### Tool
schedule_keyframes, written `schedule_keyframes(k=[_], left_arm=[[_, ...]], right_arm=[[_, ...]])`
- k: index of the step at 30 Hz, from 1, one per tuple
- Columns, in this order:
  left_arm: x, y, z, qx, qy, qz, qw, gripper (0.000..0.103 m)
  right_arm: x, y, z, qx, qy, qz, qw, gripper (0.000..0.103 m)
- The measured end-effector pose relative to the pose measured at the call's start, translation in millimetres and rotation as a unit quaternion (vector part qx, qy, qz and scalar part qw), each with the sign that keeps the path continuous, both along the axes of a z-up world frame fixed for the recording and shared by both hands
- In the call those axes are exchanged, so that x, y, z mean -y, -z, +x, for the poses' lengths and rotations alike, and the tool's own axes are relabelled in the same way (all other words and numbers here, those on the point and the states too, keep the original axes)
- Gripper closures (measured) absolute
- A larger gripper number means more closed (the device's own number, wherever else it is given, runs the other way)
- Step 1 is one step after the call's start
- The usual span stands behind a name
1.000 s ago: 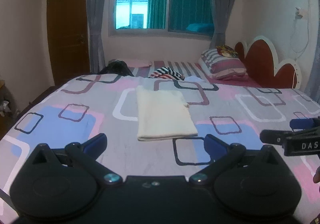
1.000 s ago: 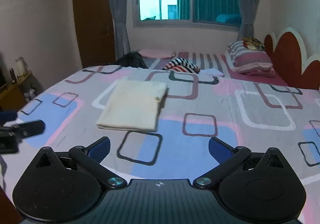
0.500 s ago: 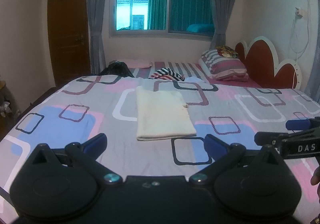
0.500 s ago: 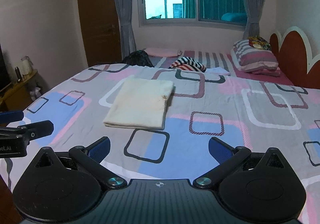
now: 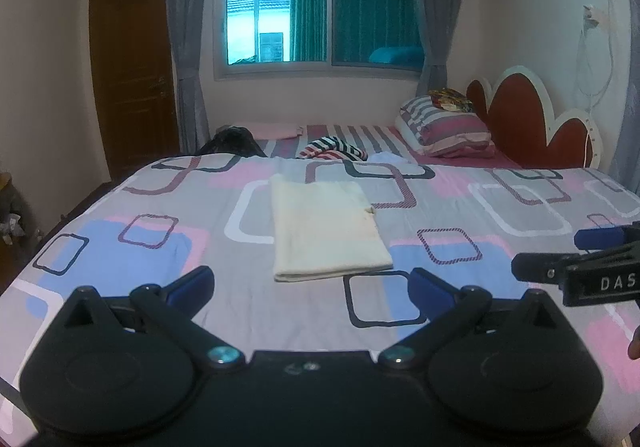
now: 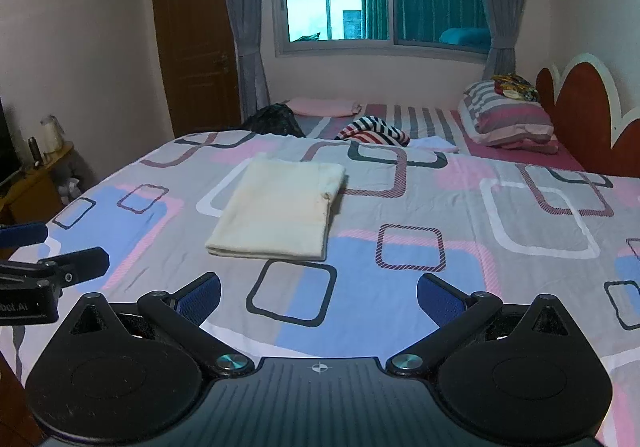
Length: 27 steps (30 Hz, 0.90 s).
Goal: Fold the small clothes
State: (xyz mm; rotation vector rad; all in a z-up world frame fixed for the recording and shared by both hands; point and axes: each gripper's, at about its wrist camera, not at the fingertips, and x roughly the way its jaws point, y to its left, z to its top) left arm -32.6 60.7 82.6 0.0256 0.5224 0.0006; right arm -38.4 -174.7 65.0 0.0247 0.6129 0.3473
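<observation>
A cream garment point(image 5: 326, 227) lies folded into a flat rectangle on the patterned bedspread point(image 5: 140, 247), and the right wrist view shows it too point(image 6: 280, 213). My left gripper point(image 5: 310, 285) hovers open just short of its near edge, nothing between the blue pads. My right gripper point(image 6: 318, 297) is open as well, held back over the bedspread point(image 6: 460, 215) to the garment's right. Each gripper shows in the other's view: the right one point(image 5: 576, 253) at the right edge, the left one point(image 6: 52, 249) at the left edge. A striped garment point(image 5: 334, 147) lies crumpled farther back.
A striped pillow point(image 5: 444, 125) rests against the red headboard point(image 5: 524, 119) at back right. A dark bundle point(image 5: 232, 141) and a pink folded cloth point(image 6: 324, 106) lie at the far side. A wooden side table point(image 6: 36, 175) with bottles stands left of the bed.
Both grippers have pulled back and risen slightly from the folded garment, staying open. The garment has not moved.
</observation>
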Motion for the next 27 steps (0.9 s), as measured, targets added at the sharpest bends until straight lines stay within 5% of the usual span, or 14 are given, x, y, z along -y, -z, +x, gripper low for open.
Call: schedule_keyframes(k=[27], left_arm=[[-8.6,0.5,0.6,0.005,0.011,0.000,0.9999,0.001]], right_arm=[[-2.6,2.5,0.3,-0.008,0.002,0.000,1.000,0.000]])
